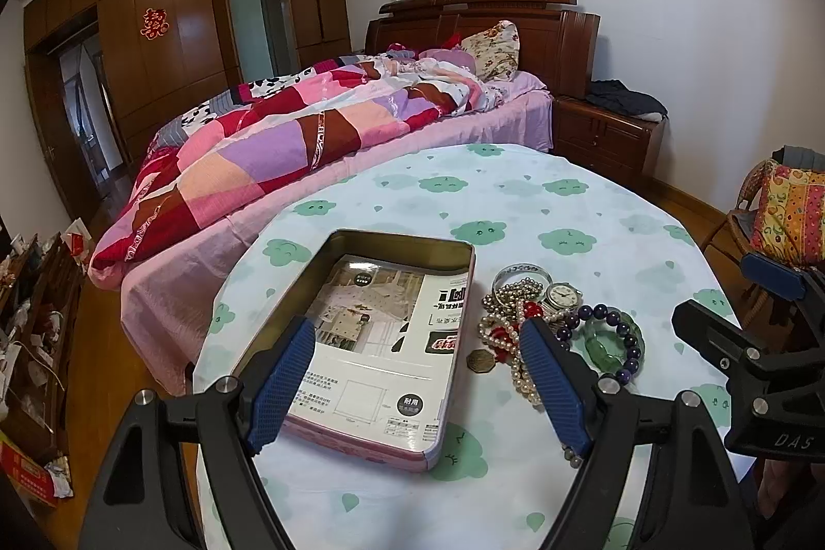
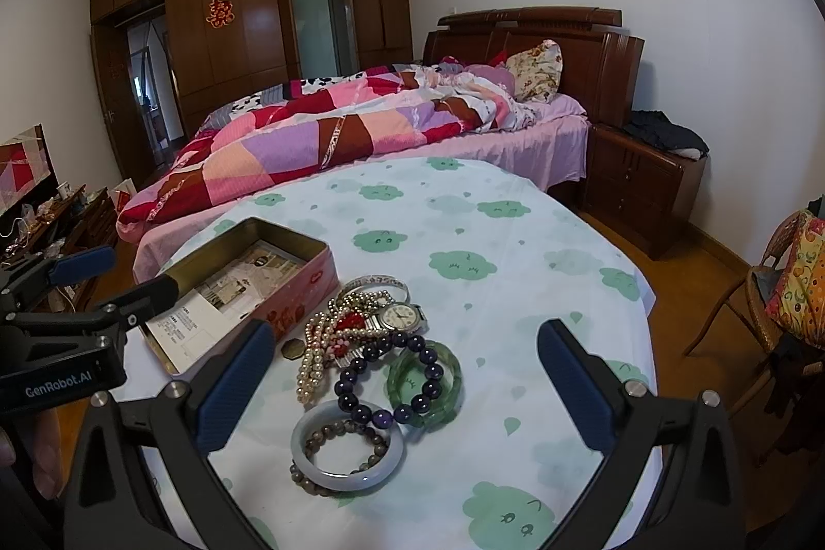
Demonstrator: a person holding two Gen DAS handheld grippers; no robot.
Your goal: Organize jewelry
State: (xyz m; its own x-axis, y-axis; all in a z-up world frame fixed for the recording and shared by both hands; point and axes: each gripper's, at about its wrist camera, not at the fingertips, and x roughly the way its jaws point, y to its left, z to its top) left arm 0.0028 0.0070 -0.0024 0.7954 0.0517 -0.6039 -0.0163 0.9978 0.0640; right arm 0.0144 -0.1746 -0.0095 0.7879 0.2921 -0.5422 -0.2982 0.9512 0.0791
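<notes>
Centrally on the table [image 2: 515, 210], which is covered by a white cloth printed with green clouds, an open tin box [image 1: 361, 344] is seen lying flat toward the left edge, with a printed paper sheet [image 1: 381, 344] inside it; just beside the box's right wall the jewelry is heaped: a pearl necklace [image 2: 314, 354] tangled with red beads [image 2: 350, 323], a wristwatch [image 2: 399, 317], a silver bangle [image 2: 376, 284], a purple bead bracelet [image 2: 392, 375] laid over a green jade bangle [image 2: 443, 375], and, nearer the front edge, a pale jade bangle [image 2: 345, 447] ringing a brown bead bracelet [image 2: 345, 434]; a small bronze coin [image 2: 292, 350] is seen touching the table between box and pearls. The left gripper [image 1: 417, 333] is held wide apart above the box's near end, nothing between its blue pads; the right gripper [image 2: 407, 338] is likewise spread wide over the heap, nothing grasped. A bed [image 2: 412, 137] is seen beyond the table's far edge.
</notes>
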